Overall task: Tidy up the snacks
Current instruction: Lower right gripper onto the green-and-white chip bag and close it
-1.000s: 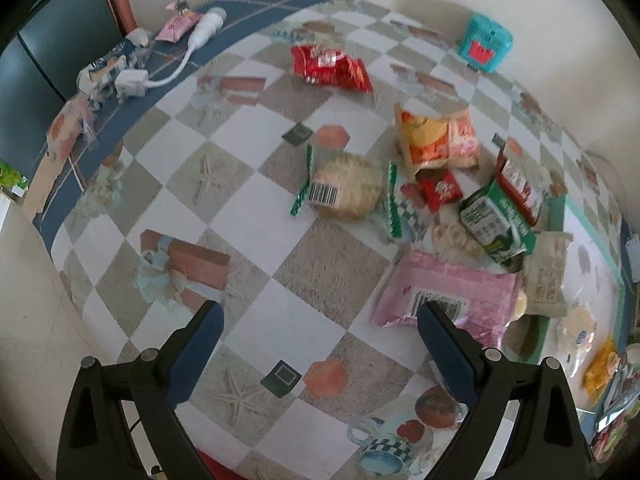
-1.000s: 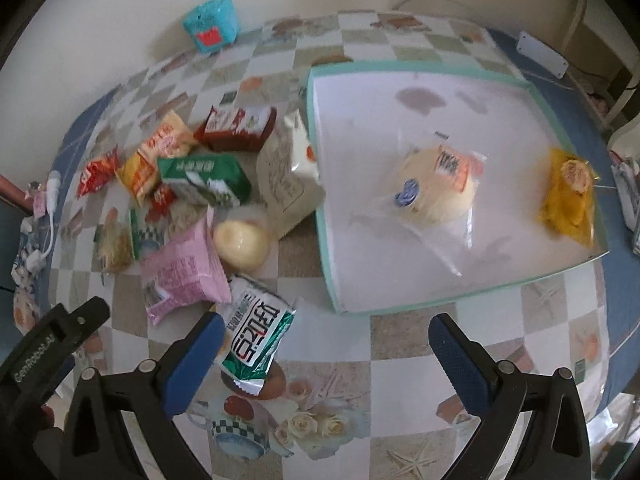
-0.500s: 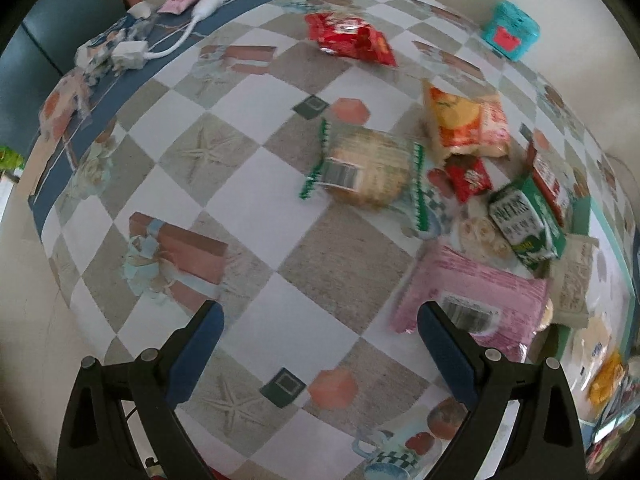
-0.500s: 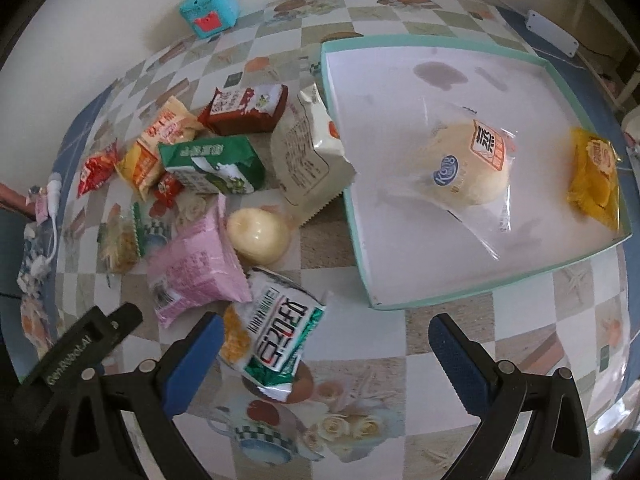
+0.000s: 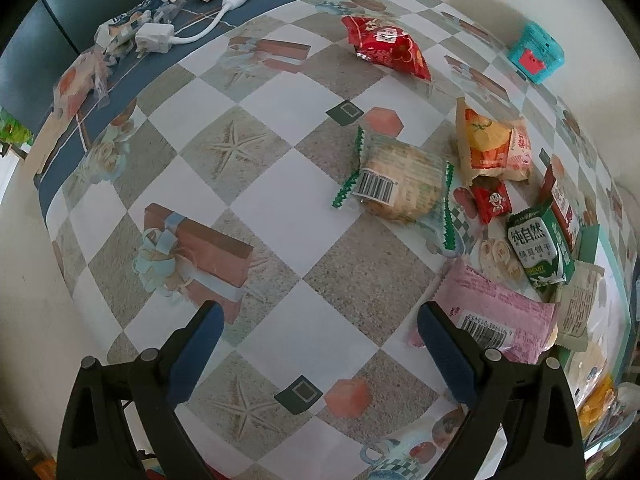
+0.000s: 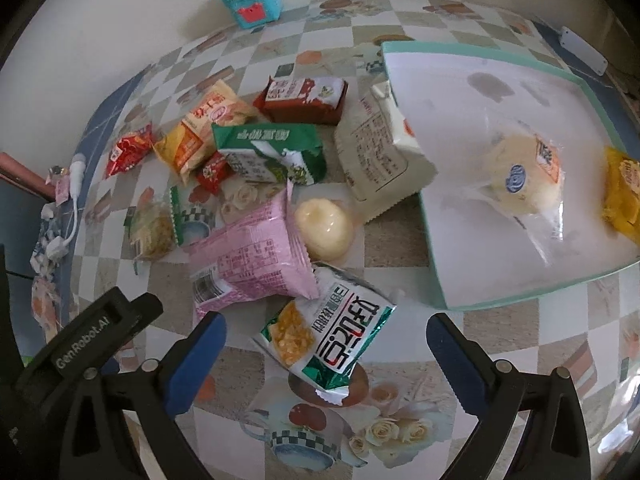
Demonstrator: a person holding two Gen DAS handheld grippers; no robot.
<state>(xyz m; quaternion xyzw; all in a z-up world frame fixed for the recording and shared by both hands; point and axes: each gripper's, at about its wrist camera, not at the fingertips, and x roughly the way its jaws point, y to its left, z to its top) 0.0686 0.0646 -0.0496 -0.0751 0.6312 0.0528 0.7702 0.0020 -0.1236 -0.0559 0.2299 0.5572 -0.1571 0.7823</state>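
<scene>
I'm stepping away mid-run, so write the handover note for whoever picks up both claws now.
Left claw: open, empty, over bare tablecloth, the pink packet by its right finger.
Right claw: jaws have just been closing slightly but stand wide; the white-green packet lies between them, not gripped.
Done: wrapped bun and yellow packet lie in the teal-rimmed tray.
Left: the loose pile on the cloth, including the cream packet leaning on the tray rim and the red bag farther off.

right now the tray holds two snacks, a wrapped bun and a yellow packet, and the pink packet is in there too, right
Not quite. The right wrist view shows the pink packet on the tablecloth, outside the tray. Only the wrapped bun and the yellow packet lie in the tray.
</scene>
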